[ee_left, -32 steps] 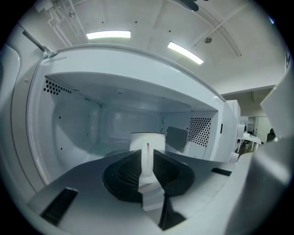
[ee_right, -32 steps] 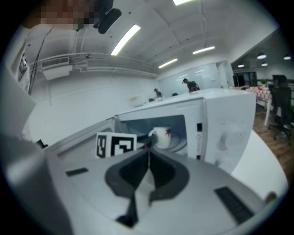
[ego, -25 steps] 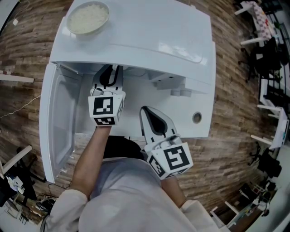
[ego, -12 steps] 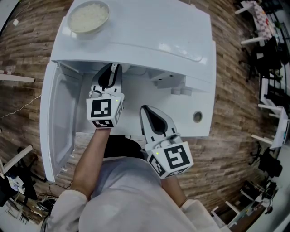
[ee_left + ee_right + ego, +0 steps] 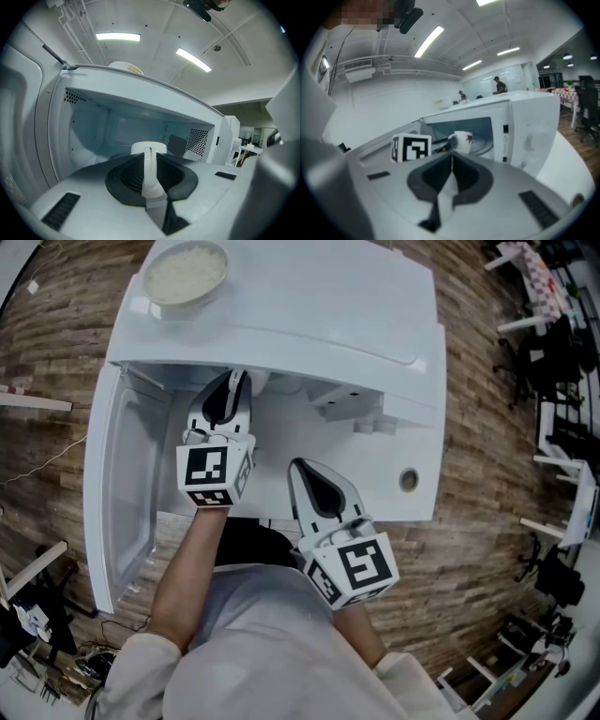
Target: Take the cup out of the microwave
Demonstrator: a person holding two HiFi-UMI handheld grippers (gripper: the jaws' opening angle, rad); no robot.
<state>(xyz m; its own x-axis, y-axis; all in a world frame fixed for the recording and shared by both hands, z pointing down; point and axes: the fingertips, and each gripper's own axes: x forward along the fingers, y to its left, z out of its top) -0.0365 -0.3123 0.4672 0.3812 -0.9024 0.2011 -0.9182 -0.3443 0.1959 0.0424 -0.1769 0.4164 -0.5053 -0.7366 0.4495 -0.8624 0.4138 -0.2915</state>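
Note:
The white cup [image 5: 148,148] stands inside the open microwave [image 5: 309,315]. My left gripper [image 5: 149,163] reaches into the cavity; its jaws have just been closing and now clamp the cup's handle [image 5: 150,176] between the dark pads. In the head view the left gripper [image 5: 234,386] points under the microwave's top edge. In front of the microwave my right gripper [image 5: 298,466] hangs shut and empty. The right gripper view shows its jaws [image 5: 451,157] meeting in a line, with the cup [image 5: 461,140] and its red mark beyond them.
The microwave door [image 5: 117,493] stands swung open to the left. A bowl of rice [image 5: 183,273] sits on the microwave's top at the back left. Wooden floor surrounds the unit, with chairs and tables at the far right.
The left gripper has drawn back a little toward me with the cup's handle between its jaws. The right gripper has kept still.

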